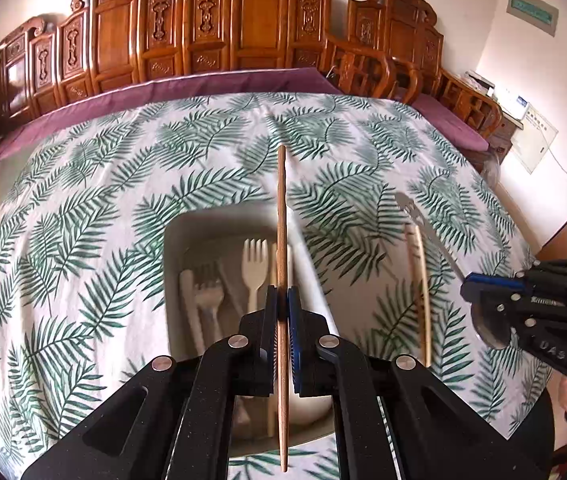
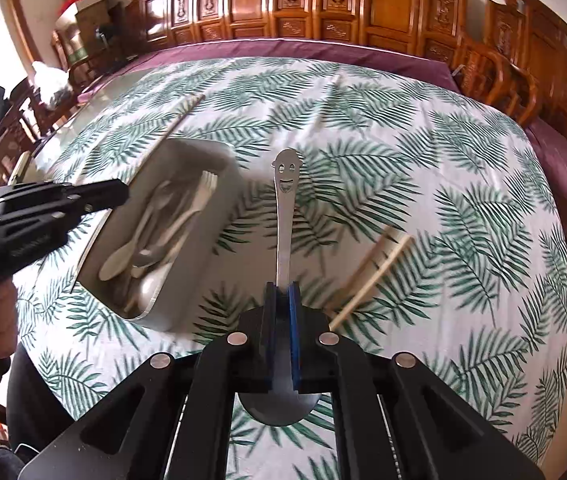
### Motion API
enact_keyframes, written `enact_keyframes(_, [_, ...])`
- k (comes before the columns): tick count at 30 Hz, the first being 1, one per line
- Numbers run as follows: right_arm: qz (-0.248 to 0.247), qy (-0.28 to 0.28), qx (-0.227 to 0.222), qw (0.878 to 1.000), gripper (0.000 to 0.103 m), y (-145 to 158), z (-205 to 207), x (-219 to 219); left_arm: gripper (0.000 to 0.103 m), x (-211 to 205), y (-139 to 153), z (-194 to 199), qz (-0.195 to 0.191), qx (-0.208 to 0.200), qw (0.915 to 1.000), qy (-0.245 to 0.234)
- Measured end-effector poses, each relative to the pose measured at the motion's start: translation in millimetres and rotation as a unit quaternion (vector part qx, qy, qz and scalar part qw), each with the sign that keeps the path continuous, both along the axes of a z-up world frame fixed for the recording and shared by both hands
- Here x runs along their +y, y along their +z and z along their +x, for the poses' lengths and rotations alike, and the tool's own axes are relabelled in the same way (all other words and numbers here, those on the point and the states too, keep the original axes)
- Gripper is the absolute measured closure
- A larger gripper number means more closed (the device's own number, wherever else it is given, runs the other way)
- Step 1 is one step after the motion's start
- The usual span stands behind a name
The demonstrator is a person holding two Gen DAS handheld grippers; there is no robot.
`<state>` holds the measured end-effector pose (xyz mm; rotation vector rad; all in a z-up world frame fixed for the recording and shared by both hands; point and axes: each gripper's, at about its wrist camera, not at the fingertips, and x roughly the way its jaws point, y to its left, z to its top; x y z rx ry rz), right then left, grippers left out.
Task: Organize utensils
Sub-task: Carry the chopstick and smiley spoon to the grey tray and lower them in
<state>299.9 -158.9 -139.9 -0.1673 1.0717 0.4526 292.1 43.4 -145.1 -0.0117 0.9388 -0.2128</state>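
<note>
Over the tray (image 1: 175, 240), which sits near the middle of the table's leaf-print cloth (image 1: 83, 184), the left gripper (image 1: 282, 304) is clamped tight on a brown chopstick (image 1: 281, 200). The stick runs straight through the pads, with one end past the tray's far rim and the other back under the gripper body. Plastic forks (image 1: 254, 268) and spoons (image 2: 117, 266), with some metal pieces, already lie in the tray.

To the tray's right, the right gripper (image 2: 282, 304) is closed on a steel spoon (image 2: 285, 200). It holds the handle close to the bowl, the bowl hangs beneath the gripper body, and the smiley-faced handle end points away. The spoon is clear of the cloth.

Two pale chopsticks (image 2: 375, 270) remain on the cloth further right, toward the table's right edge. Another stick (image 2: 185, 110) lies beyond the tray's far corner.

Judgement: the step in hand is transfer, both items lifted and neither yet deposited. The left hand appears nearly in position. Its next move calls for lowering the chopstick along the tray's length and releasing it low, so it does not bounce out. The right hand must cross to the tray without fouling the left gripper. The loose sticks remain to be collected.
</note>
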Motion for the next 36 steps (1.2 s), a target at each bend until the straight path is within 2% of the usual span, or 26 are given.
enact_keyframes(7, [0.001,0.022,-0.001,1.000,0.096,6.3,-5.3,26.9,0.099,20.4,-17.9,0.6,-0.005,0.016,0.9998,0.011])
enact_keyframes(19, [-0.006,0.038,0.003,0.999,0.096,5.2,-8.7,43.2,0.098,30.0,-32.0,5.5,-0.013,0.032,0.9992,0.018])
enact_keyframes(26, [0.001,0.043,0.004,0.999,0.096,7.9,-7.7,52.6,0.097,37.9,-19.2,-1.1,-0.022,0.018,0.9993,0.024])
enact_keyframes(30, [0.016,0.049,0.005,0.999,0.096,9.6,-5.4,66.8,0.089,51.9,-1.8,-16.7,-0.024,-0.003,0.9990,0.036])
enact_keyframes(36, [0.036,0.058,0.007,0.998,0.096,8.5,1.1,94.4,0.084,68.2,21.0,-38.2,-0.011,-0.031,0.9983,0.049])
